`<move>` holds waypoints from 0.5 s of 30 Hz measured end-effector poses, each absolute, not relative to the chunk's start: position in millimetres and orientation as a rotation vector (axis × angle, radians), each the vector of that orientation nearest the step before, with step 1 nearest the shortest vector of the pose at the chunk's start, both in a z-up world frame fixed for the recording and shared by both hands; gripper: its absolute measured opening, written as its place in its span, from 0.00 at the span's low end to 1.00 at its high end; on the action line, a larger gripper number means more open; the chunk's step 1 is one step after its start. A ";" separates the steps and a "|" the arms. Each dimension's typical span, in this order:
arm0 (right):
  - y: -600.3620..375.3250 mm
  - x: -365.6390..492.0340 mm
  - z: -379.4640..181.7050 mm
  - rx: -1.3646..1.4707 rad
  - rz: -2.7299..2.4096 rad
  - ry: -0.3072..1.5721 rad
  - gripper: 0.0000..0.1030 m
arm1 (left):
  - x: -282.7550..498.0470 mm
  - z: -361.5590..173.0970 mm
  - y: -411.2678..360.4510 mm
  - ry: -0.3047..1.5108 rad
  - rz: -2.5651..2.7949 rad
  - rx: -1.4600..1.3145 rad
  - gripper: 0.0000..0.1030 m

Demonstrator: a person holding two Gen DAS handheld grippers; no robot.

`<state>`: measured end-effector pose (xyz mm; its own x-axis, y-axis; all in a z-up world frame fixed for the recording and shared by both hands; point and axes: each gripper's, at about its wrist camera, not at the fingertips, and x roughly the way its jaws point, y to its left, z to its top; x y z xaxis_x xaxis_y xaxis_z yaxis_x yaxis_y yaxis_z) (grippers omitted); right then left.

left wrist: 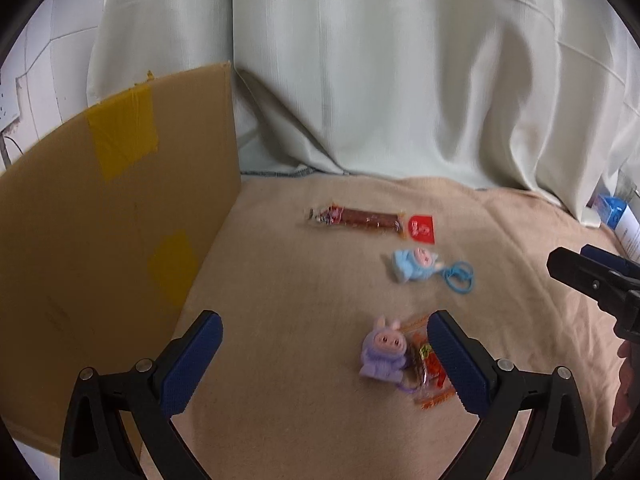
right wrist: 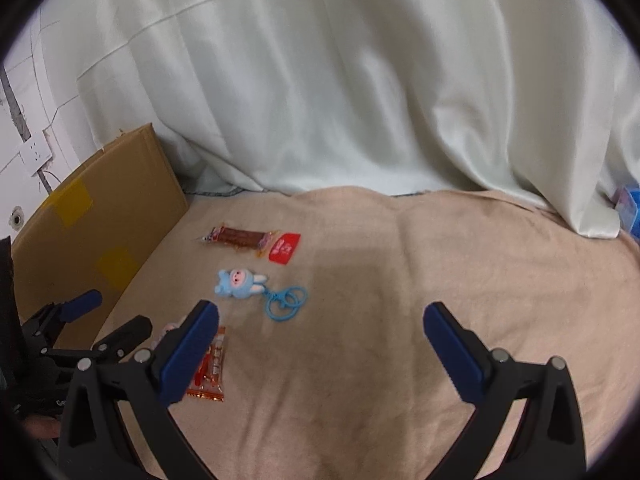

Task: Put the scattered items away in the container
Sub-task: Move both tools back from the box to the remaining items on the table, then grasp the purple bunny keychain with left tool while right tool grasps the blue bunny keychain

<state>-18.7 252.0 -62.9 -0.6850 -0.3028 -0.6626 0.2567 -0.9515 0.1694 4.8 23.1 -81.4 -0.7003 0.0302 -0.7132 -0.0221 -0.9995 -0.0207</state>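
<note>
Purple bunny keychain (left wrist: 382, 354) lies on the beige blanket (left wrist: 304, 380), partly over an orange snack packet (left wrist: 428, 364), just inside the left gripper (left wrist: 325, 320), whose jaws are spread wide and empty. Likely pre-grasp: needs descent and closing. Right gripper (right wrist: 321, 312) also wide, empty. Cardboard box (left wrist: 100, 220) stands at left; its contents are hidden.

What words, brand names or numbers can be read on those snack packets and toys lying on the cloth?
Nothing here can be read for certain.
red packet: pale marks, too blurred to read.
long brown snack stick: print at its left end, blurred.
orange snack packet: pale print, too small to read.
white sheet at the right edge: lines of text, too small.
blue bunny keychain and purple bunny toy: no lettering seen.
</note>
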 end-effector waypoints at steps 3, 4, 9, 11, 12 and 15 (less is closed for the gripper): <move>248.8 -16.1 -65.9 1.051 -2.633 -0.078 1.00 | 8.4 -84.0 22.7 -0.006 2.874 -1.197 1.00; 248.3 -15.6 -67.2 1.056 -2.633 -0.078 1.00 | 8.9 -84.6 22.1 -0.012 2.871 -1.194 0.99; 245.8 -13.5 -68.3 1.066 -2.630 -0.066 1.00 | 10.2 -90.1 21.7 0.010 2.842 -1.217 0.85; 244.9 -12.5 -68.1 1.064 -2.632 -0.063 1.00 | 8.1 -95.3 24.2 0.035 2.816 -1.249 0.77; 244.5 -11.9 -68.0 1.063 -2.635 -0.060 1.00 | 7.2 -97.4 25.0 0.029 2.799 -1.260 0.77; 243.5 -10.9 -68.0 1.068 -2.632 -0.051 1.00 | 5.6 -100.6 30.6 0.028 2.776 -1.250 0.77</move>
